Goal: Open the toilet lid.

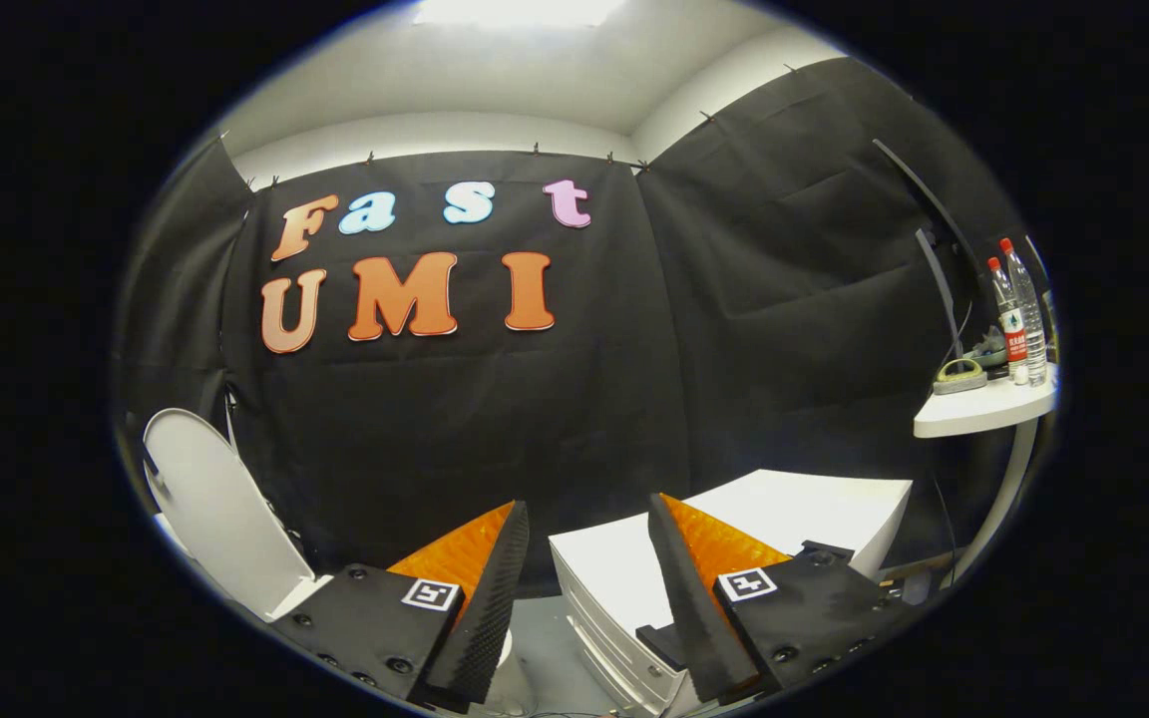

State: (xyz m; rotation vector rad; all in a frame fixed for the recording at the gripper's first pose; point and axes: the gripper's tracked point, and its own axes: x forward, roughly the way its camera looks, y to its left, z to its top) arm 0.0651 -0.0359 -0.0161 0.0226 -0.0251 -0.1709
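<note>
The white toilet lid (215, 514) stands raised and tilted back, off to the left of my left finger and against the black cloth wall. The bowl below it is hidden. My gripper (584, 529) is open, its two fingers spread wide with nothing between them. It is held well to the right of the lid and apart from it. Beyond the gap between the fingers lies the dark wall and part of a white cabinet.
A white drawer cabinet (804, 519) sits just ahead of the right finger. Further right a white shelf (983, 409) on a pole carries two water bottles (1018, 309), a monitor arm and small items. Black cloth walls close the booth behind.
</note>
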